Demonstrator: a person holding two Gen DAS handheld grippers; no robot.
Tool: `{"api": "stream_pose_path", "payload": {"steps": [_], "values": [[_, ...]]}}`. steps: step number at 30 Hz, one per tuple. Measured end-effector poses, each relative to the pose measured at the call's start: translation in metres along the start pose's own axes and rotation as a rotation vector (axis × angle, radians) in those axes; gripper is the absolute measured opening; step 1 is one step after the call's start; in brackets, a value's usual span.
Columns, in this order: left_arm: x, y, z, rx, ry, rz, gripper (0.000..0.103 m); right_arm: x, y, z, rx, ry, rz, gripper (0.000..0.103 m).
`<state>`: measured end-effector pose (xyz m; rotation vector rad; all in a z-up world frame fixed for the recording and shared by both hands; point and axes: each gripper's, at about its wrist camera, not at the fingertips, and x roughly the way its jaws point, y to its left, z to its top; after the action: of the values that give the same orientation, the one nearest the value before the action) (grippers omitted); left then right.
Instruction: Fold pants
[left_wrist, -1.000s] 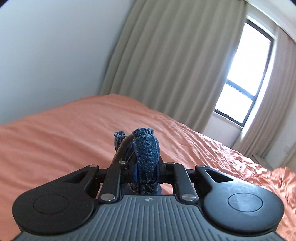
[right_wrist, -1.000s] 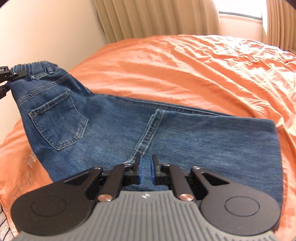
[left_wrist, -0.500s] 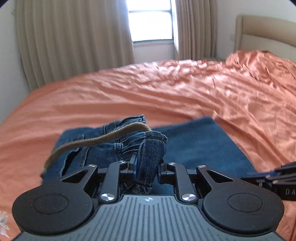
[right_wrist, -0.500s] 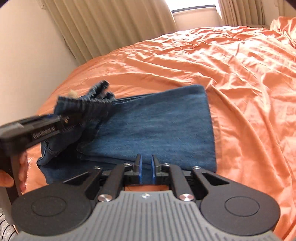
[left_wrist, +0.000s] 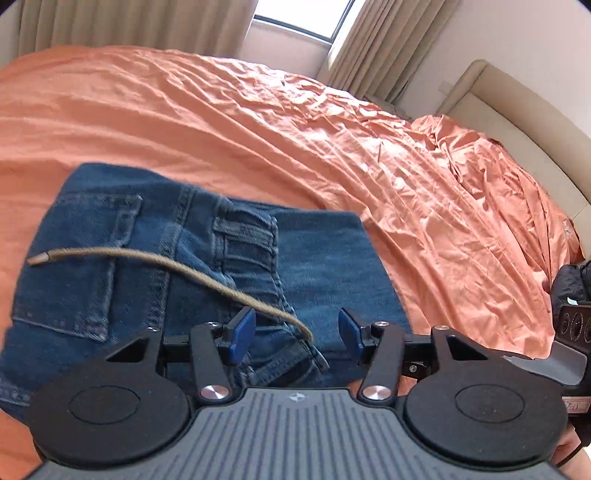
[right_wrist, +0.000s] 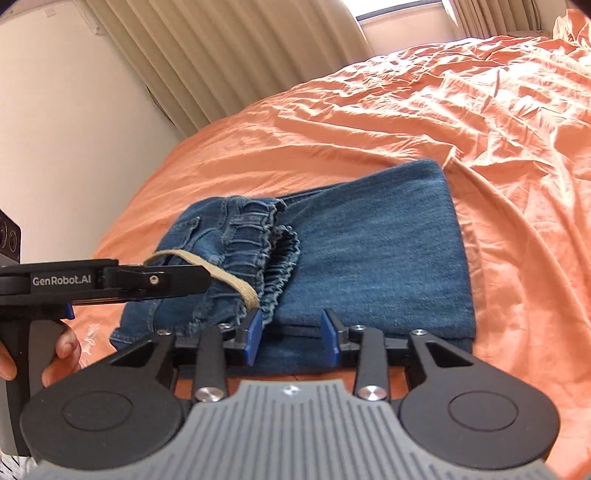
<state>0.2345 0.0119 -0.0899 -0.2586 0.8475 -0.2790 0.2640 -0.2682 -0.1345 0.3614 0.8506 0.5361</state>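
Blue jeans (left_wrist: 325, 258) lie folded on the orange bed sheet (left_wrist: 258, 129). The elastic waistband (left_wrist: 243, 251) rests on top of the folded legs, and a tan drawstring (left_wrist: 110, 254) trails across it. My left gripper (left_wrist: 295, 332) hovers just over the waistband with its jaws opening; denim lies below the gap and the pads do not press on it. In the right wrist view the jeans (right_wrist: 369, 258) show the waistband (right_wrist: 258, 236) bunched at the left. My right gripper (right_wrist: 291, 332) is at the near fold edge, jaws opening, with nothing pinched.
The rumpled orange sheet (right_wrist: 480, 110) spreads far and right. A beige headboard (left_wrist: 517, 110) stands at the far right, with curtains and a window behind. A wall (right_wrist: 74, 147) borders the bed's left side. A person's hand (right_wrist: 62, 354) holds the left tool's handle.
Both grippers have gone from shut to open. The left one swung down and let go of the waistband, which now lies on the folded legs. The right one released the near fold.
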Motion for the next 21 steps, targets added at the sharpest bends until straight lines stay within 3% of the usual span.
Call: {"api": "stream_pose_path", "payload": {"steps": [5,9,16,21], "values": [[-0.005,0.029,0.026,0.062,-0.078,0.166,0.061,0.036,0.009,0.031,0.101,0.011,0.079,0.035],[-0.004,0.067,0.039,0.025,-0.092,0.229,0.060,0.079,0.006,0.051,0.195,0.043,0.095,0.036],[-0.002,0.121,0.043,-0.060,-0.092,0.249,0.060,0.140,-0.014,0.060,0.354,0.114,0.122,0.036],[0.002,0.132,0.040,-0.053,-0.082,0.234,0.060,0.155,-0.020,0.055,0.416,0.136,0.127,0.024]]}}
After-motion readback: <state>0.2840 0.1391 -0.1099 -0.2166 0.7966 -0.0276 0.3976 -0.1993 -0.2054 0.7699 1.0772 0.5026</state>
